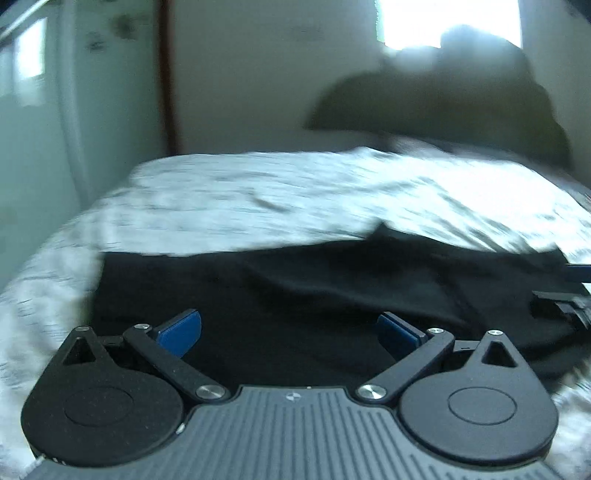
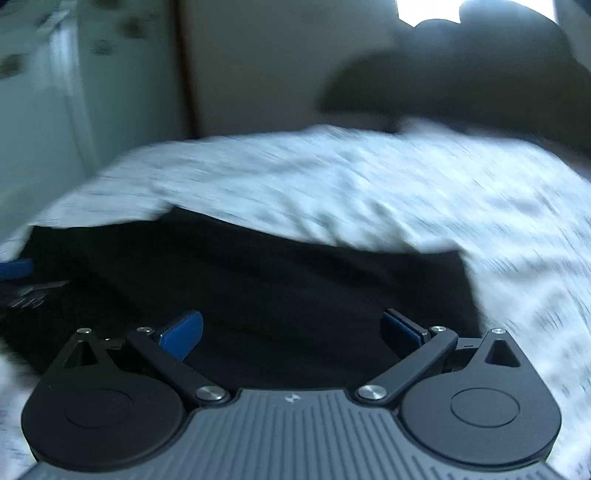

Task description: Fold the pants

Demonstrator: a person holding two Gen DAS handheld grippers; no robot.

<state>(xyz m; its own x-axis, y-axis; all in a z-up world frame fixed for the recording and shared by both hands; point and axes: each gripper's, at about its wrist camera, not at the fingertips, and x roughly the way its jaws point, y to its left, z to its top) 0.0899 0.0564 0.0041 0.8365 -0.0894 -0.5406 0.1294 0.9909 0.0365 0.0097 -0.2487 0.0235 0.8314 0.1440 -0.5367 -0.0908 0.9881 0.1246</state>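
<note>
Black pants (image 1: 295,291) lie flat on a bed with a white, grey-flecked cover (image 1: 258,199). In the left wrist view my left gripper (image 1: 290,332) hangs just above the near part of the pants, its blue pads wide apart and empty. The right wrist view shows the same pants (image 2: 277,280) under my right gripper (image 2: 291,332), which is open as well, with only dark cloth showing below the gap. At the right edge of the left view the other gripper's fingers (image 1: 565,299) show; the left one's blue pad (image 2: 14,267) shows at the left edge of the right view. Both views are blurred.
A dark heap of bedding or pillows (image 1: 461,99) sits at the head of the bed under a bright window (image 1: 417,22). A pale wall and a dark door frame (image 1: 166,74) stand beyond the bed's far left corner.
</note>
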